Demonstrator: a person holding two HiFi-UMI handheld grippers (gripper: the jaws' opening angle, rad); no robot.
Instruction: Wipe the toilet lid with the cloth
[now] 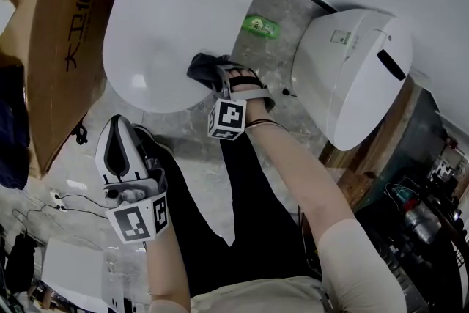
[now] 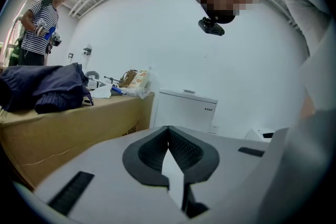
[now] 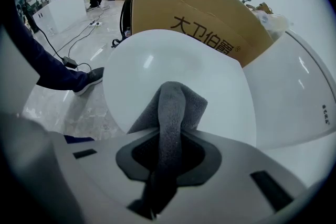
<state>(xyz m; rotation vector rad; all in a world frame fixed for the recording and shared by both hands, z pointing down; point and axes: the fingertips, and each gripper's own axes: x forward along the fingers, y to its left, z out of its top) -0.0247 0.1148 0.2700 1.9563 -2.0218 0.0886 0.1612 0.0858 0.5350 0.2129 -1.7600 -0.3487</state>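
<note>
Just one cloth [image 1: 204, 68] on one toilet lid [image 1: 157, 26], tight between right gripper [image 1: 220, 78] jaws; left gripper [image 1: 117, 125] jaws together

My right gripper [image 1: 220, 77] sits at the centre of the frame, jaws clamped on a cloth [image 3: 176, 107]. My bare right forearm [image 1: 308, 187] stretches to it from the lower right. My left gripper [image 1: 117, 130] hangs at lower left, pointing toward the top of the frame. Its jaws are closed together on nothing, with my left forearm [image 1: 167, 264] below it.
</note>
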